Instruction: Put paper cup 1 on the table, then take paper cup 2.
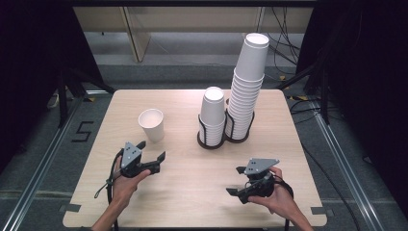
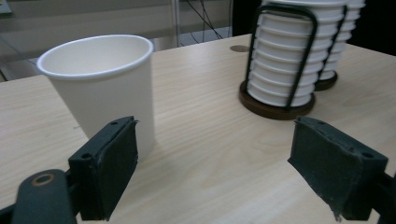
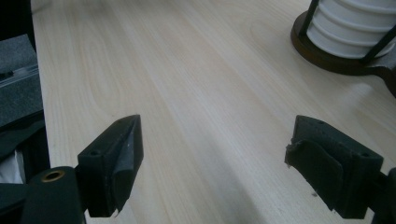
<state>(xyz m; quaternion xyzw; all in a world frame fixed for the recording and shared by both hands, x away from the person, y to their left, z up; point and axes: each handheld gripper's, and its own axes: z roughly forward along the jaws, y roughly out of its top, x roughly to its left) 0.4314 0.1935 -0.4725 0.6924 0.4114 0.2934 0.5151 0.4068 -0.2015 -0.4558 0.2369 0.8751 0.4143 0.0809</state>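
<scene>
Black jaws of the left gripper (image 2: 212,172) are seen parted wide at the frame's bottom, nothing held. Single paper cup (image 2: 100,88) stands upright at upper left, just beyond one jaw. Risk judged: cup nudged over or crushed by an off-centre close.

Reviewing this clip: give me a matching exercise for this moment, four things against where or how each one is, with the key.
Things:
1. single paper cup
2. short cup stack
3. tall cup stack
4. left gripper

States:
A. jaws apart, nothing between them
B. upside down in the holder's left slot, in the high view
C. upright, alone on the table
D. leaning, in the holder's right slot

Pairs: 1-C, 2-B, 3-D, 4-A
</scene>
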